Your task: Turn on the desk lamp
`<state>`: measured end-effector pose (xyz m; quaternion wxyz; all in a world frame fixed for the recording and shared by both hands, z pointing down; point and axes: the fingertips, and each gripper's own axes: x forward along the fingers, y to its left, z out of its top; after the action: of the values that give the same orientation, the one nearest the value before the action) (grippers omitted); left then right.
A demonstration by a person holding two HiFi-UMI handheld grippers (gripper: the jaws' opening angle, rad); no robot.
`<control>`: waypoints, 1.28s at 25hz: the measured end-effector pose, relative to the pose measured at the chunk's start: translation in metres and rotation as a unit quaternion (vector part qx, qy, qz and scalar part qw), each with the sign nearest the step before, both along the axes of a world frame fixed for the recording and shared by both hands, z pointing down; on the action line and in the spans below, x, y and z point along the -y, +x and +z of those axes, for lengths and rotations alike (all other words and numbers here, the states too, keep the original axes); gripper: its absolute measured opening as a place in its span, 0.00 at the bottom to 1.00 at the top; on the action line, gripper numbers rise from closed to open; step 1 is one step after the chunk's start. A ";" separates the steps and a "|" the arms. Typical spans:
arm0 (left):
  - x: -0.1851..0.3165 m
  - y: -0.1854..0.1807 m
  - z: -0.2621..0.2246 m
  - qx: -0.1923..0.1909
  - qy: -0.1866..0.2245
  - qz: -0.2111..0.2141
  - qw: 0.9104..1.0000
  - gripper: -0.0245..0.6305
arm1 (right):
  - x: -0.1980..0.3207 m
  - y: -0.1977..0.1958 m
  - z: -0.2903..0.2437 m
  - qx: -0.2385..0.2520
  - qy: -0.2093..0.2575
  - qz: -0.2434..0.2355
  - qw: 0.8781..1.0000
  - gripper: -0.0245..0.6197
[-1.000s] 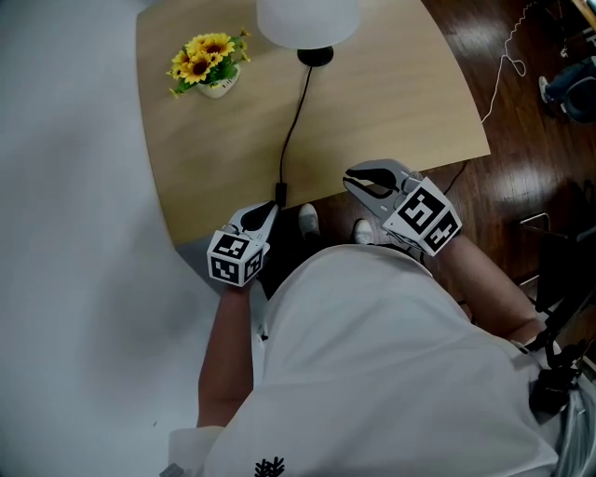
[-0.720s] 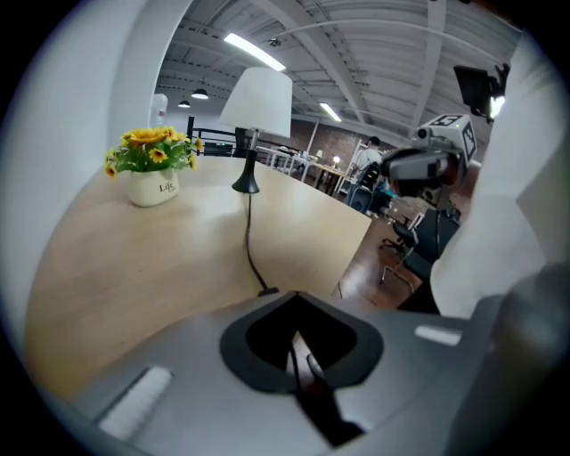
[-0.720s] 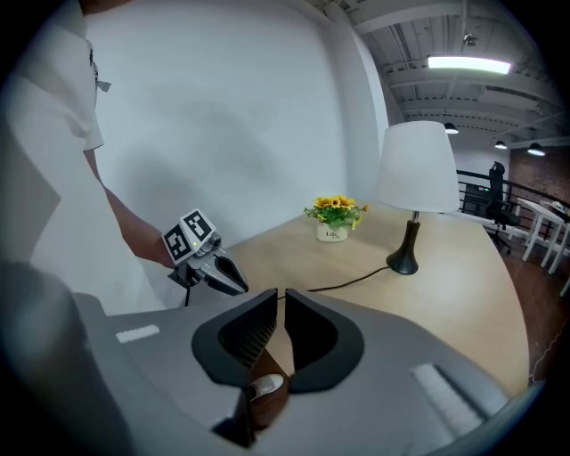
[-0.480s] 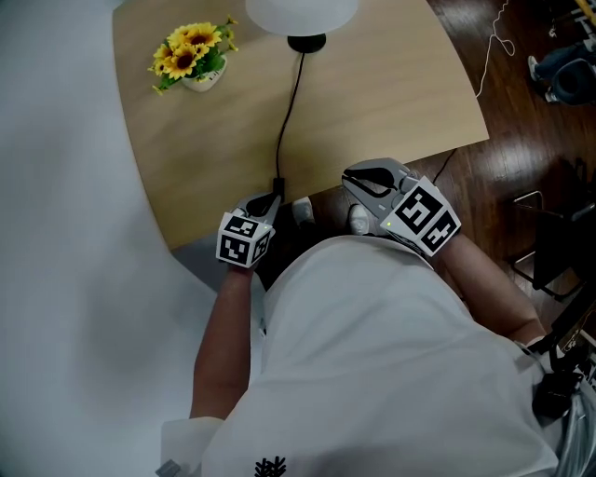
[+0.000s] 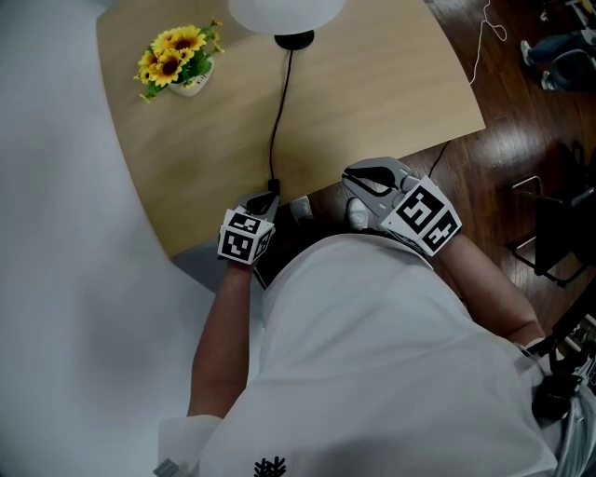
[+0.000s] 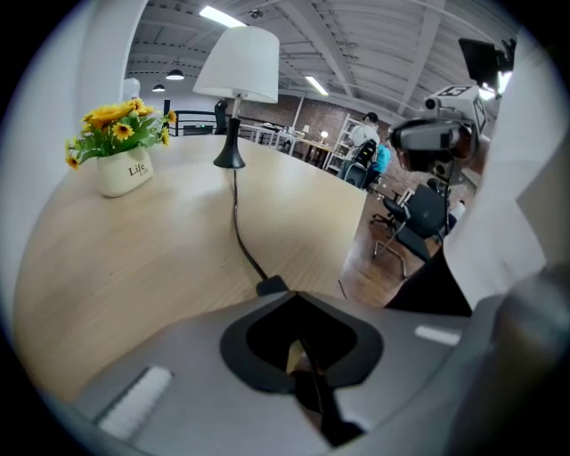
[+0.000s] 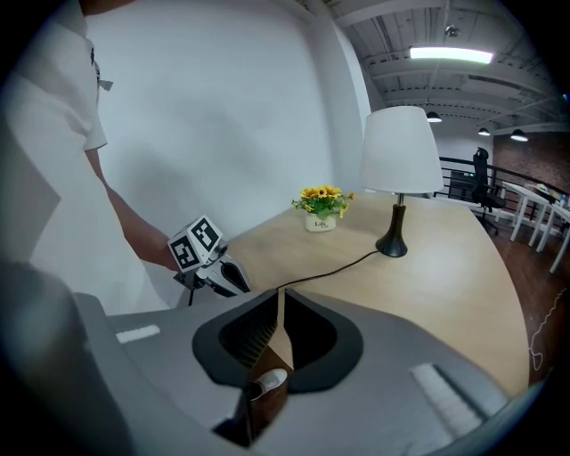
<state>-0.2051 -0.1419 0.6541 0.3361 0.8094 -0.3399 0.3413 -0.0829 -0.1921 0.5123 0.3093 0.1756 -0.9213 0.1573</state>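
Head view: desk lamp (image 5: 287, 11) stands at table (image 5: 391, 84) far edge; cord switch (image 5: 274, 186) just beside left gripper (image 5: 266, 201). Left gripper and right gripper (image 5: 354, 179) both closed, empty. Risk: tips skid off switch, tugging cord (image 5: 277, 112).

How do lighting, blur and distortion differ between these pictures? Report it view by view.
Head view: fairly sharp, evenly lit, the lamp shade a featureless white. Left gripper view: fisheye, black corners, the table edge bowed, near jaws soft. Right gripper view: same fisheye, ceiling light glaring.
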 end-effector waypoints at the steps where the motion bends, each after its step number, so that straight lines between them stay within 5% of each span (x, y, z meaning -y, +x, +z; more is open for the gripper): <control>1: 0.000 0.000 0.001 0.000 -0.002 0.001 1.000 0.07 | 0.000 0.002 0.000 0.000 -0.001 0.002 1.000 0.08; 23: -0.001 0.003 0.008 0.012 -0.027 0.010 1.000 0.06 | 0.004 0.014 0.004 0.005 -0.001 0.016 1.000 0.08; 28: 0.006 0.002 -0.009 -0.021 -0.005 -0.016 1.000 0.06 | 0.004 0.020 0.002 0.008 0.004 0.022 1.000 0.08; 32: 0.019 0.002 -0.046 -0.069 0.051 -0.036 0.996 0.07 | 0.004 0.023 0.000 0.015 0.012 0.028 0.999 0.08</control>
<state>-0.2028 -0.1613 0.6078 0.3290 0.8343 -0.3619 0.2545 -0.0600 -0.1960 0.5122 0.2886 0.2021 -0.9225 0.1576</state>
